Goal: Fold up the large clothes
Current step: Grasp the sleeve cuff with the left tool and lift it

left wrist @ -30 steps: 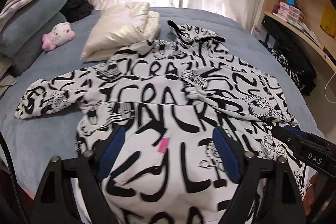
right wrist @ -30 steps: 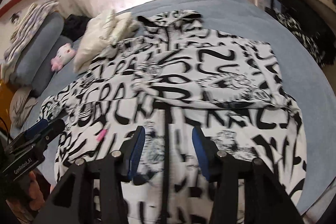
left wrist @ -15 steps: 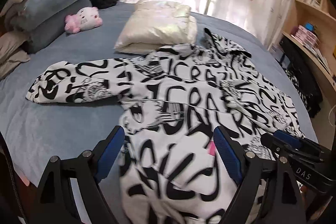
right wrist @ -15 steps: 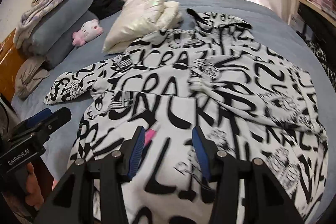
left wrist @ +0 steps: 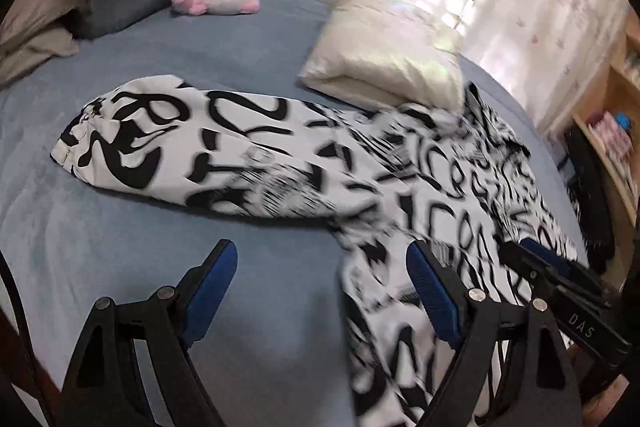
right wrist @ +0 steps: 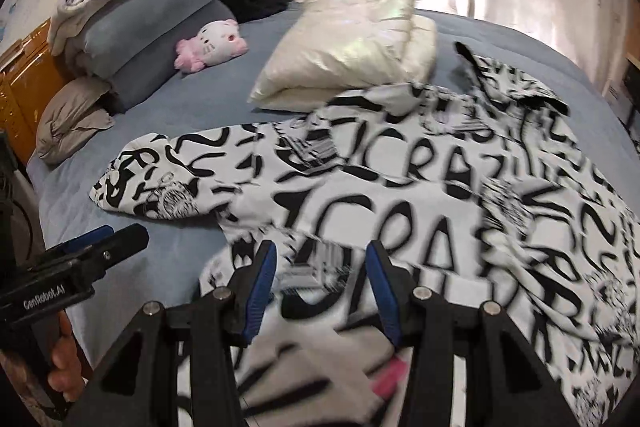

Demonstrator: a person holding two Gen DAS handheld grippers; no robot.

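A large white jacket with black lettering (left wrist: 460, 195) lies spread on the blue bed (left wrist: 120, 235), one sleeve (left wrist: 180, 155) stretched out to the left. My left gripper (left wrist: 320, 251) is wide open over bare sheet, just below that sleeve and left of the jacket's body. Nothing is between its fingers. In the right wrist view the jacket (right wrist: 420, 195) fills the middle and my right gripper (right wrist: 320, 249) hovers about half open above its lower body, holding nothing. A pink tag (right wrist: 390, 381) shows near the hem. Each gripper appears in the other's view: the right gripper (left wrist: 536, 259), the left gripper (right wrist: 112, 235).
A folded cream padded garment (right wrist: 352, 39) lies beyond the jacket. A pink and white plush toy (right wrist: 212, 43) and stacked grey-blue pillows (right wrist: 152, 11) sit at the bed's far left. Wooden shelves (left wrist: 616, 131) stand on the right, curtains behind. A hand (right wrist: 64, 367) holds the left gripper.
Both grippers have swept left across the jacket. The left one went from over the body to bare sheet under the sleeve. Both views have rolled; the jaw gaps look unchanged.
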